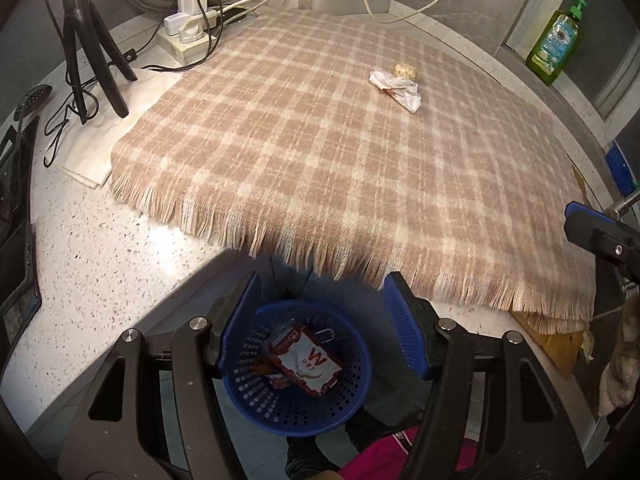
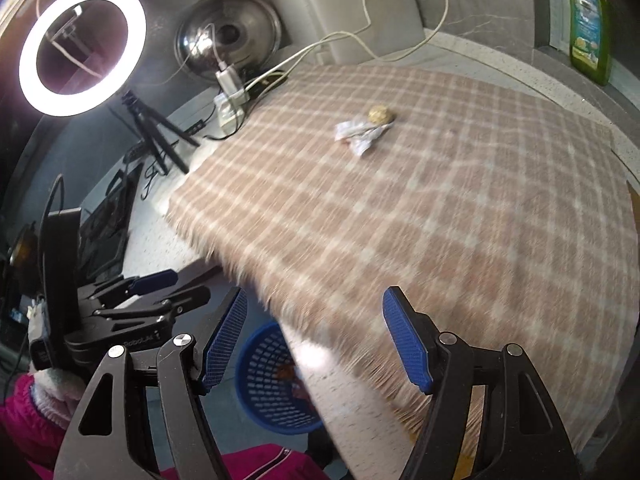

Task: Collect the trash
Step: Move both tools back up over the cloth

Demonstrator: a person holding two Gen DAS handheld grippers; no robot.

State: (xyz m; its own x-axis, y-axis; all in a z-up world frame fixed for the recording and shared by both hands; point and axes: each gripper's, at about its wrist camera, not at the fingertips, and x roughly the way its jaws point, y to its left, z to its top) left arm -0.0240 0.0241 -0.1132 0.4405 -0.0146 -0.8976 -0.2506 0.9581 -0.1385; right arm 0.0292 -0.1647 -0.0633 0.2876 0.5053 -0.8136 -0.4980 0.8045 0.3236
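Note:
A crumpled white wrapper [image 1: 396,89] and a small beige crumpled ball [image 1: 406,70] lie on the far part of a plaid cloth [image 1: 340,152]. They also show in the right wrist view, wrapper [image 2: 360,133] and ball [image 2: 380,113]. A blue perforated basket [image 1: 298,364] sits below the counter edge and holds a red-and-white packet [image 1: 308,364]; the basket shows in the right wrist view too [image 2: 272,380]. My left gripper [image 1: 322,328] is open and empty above the basket. My right gripper [image 2: 316,340] is open and empty over the cloth's near fringe.
A black tripod [image 1: 92,56], a power strip with chargers [image 1: 188,28] and cables stand at the far left. A green soap bottle [image 1: 558,40] is at the far right. A ring light [image 2: 80,48] glows at left. The speckled counter [image 1: 100,260] lies left of the cloth.

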